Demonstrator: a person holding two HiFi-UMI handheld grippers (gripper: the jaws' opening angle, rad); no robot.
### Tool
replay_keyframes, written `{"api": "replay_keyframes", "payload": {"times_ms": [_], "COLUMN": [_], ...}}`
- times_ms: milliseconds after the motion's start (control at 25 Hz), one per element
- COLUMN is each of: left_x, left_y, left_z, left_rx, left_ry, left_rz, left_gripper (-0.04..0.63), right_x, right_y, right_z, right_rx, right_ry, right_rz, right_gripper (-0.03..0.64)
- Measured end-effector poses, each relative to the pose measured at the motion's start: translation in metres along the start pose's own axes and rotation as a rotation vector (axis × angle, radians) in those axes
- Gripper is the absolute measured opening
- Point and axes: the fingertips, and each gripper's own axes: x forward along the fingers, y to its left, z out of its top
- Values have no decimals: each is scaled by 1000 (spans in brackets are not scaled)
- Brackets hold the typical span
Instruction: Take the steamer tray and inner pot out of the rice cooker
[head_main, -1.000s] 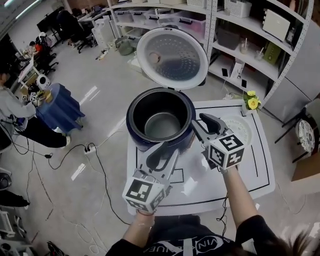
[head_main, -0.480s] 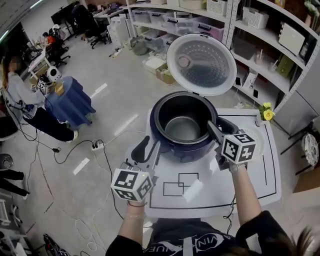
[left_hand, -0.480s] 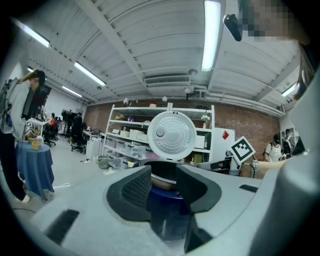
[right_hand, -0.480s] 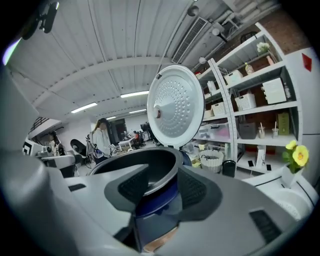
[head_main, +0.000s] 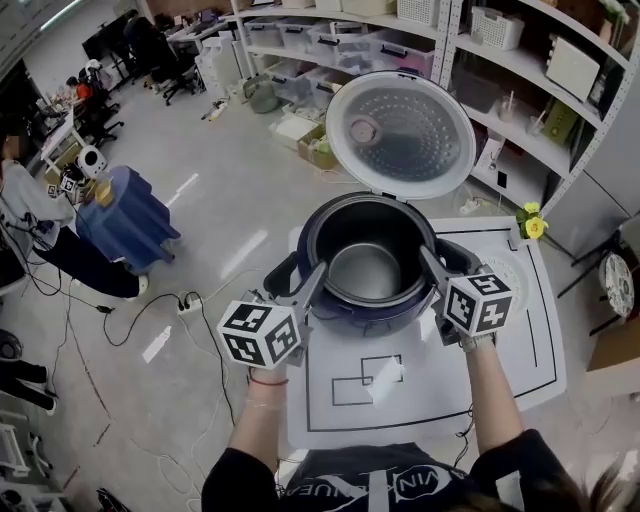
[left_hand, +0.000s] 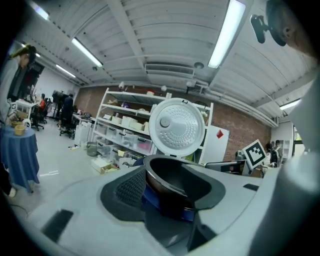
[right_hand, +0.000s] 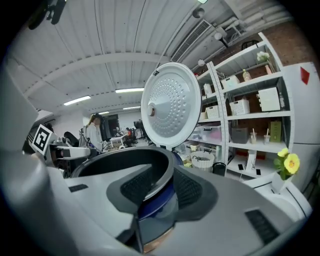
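The dark blue rice cooker (head_main: 372, 318) stands on the table with its lid (head_main: 400, 130) swung up. The dark inner pot (head_main: 365, 270) sits inside it. My left gripper (head_main: 297, 280) straddles the pot's left rim (left_hand: 165, 167); its jaws have just been opening and stand open, clear of the rim between them. My right gripper (head_main: 443, 262) is at the right rim (right_hand: 167, 172); its jaws have just been closing, one pad inside and one outside, both against the rim. A white round tray (head_main: 510, 275) lies on the table right of the cooker, partly hidden.
The white table (head_main: 500, 370) carries black marked rectangles in front of the cooker. Yellow flowers (head_main: 530, 220) stand at its far right corner. Metal shelving (head_main: 520, 60) runs behind. A round blue-draped table (head_main: 120, 215) and cables lie on the floor to the left.
My left gripper has swung from in front of the cooker out to its left rim and opened wider. My right gripper has settled lower onto the right rim.
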Motion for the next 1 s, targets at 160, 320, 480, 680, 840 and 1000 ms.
{"api": "replay_keyframes", "payload": {"times_ms": [160, 320, 480, 680, 840, 1000], "left_x": [18, 26, 29, 33, 34, 33], "left_y": [8, 9, 12, 11, 12, 12], "left_z": [-1, -1, -5, -5, -5, -6], "left_rx": [-4, -30, -39, -50, -34, -26], "left_ry": [49, 61, 77, 81, 87, 92], "left_rz": [-12, -48, -61, -81, -69, -56], "left_gripper": [206, 206, 206, 206, 206, 206], "right_x": [2, 4, 7, 7, 7, 6], "right_y": [-5, -8, -7, -4, 2, 1], "right_z": [3, 4, 3, 5, 4, 2], "right_rx": [-26, -13, 20, 101, 65, 61], "right_ry": [-11, -16, -16, -22, 12, 26], "right_rz": [-32, -43, -40, 3, 4, -30], "right_gripper": [106, 107, 127, 149, 169, 165]}}
